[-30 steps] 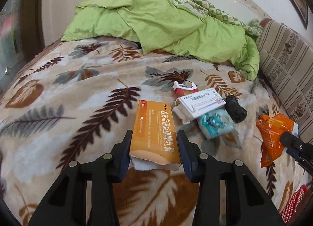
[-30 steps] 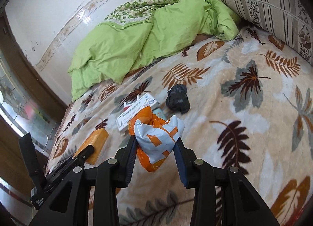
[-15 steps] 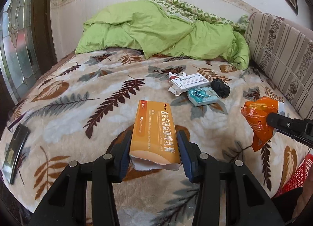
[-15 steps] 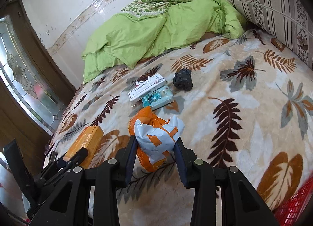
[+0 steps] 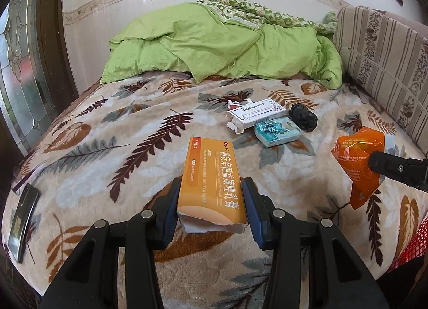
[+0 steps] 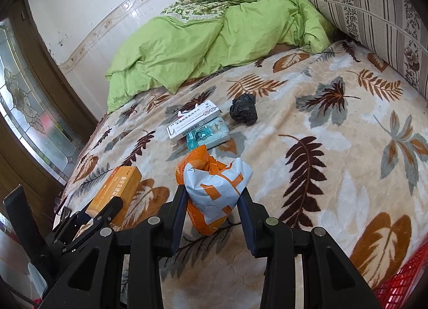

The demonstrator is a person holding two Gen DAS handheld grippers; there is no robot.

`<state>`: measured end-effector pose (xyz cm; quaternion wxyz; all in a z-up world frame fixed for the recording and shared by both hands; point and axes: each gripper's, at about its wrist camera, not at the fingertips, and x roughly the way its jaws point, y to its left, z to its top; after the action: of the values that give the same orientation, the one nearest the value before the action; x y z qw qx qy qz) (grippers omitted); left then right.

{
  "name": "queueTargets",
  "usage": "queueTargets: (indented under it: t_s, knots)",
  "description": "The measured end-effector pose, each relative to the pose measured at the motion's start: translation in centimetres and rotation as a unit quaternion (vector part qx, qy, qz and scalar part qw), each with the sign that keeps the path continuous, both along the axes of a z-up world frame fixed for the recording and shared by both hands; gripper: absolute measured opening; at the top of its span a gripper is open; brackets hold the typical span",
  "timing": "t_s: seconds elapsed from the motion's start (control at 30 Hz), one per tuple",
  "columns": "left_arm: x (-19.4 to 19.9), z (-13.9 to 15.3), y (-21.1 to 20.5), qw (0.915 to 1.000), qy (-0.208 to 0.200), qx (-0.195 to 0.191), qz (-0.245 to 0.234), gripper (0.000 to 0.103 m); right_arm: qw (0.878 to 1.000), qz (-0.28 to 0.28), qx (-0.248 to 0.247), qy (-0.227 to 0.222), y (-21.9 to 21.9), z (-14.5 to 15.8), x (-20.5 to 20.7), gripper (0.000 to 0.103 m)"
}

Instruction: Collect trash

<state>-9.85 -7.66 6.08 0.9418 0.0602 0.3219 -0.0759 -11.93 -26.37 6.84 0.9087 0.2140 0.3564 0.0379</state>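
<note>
Mid-blanket (image 5: 139, 132): medicine carton (image 5: 255, 116) behind tissue pack (image 5: 276, 132), crumpled bag (image 5: 303, 120) just right — phone (image 5: 22, 212) at left edge.

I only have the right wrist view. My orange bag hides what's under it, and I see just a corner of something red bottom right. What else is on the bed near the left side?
Observer: A dark phone lies flat at the blanket's left edge, out of your view.
Operator: Is the orange box really gripped?
Observer: Yes, the left gripper has its fingers pressed on both long sides of the orange box; its near end is torn open.
Operator: And my bag?
Observer: The orange bag hangs off the blanket in the right gripper.
</note>
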Motion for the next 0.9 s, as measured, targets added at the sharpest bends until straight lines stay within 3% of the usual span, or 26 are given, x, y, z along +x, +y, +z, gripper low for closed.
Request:
queueTargets:
  t_s: [0.9]
  knots:
    - [0.1, -0.07, -0.33, 1.0, -0.001, 0.002, -0.005, 0.044, 1.0, 0.006, -0.006, 0.002, 0.62, -0.08, 0.29, 0.04]
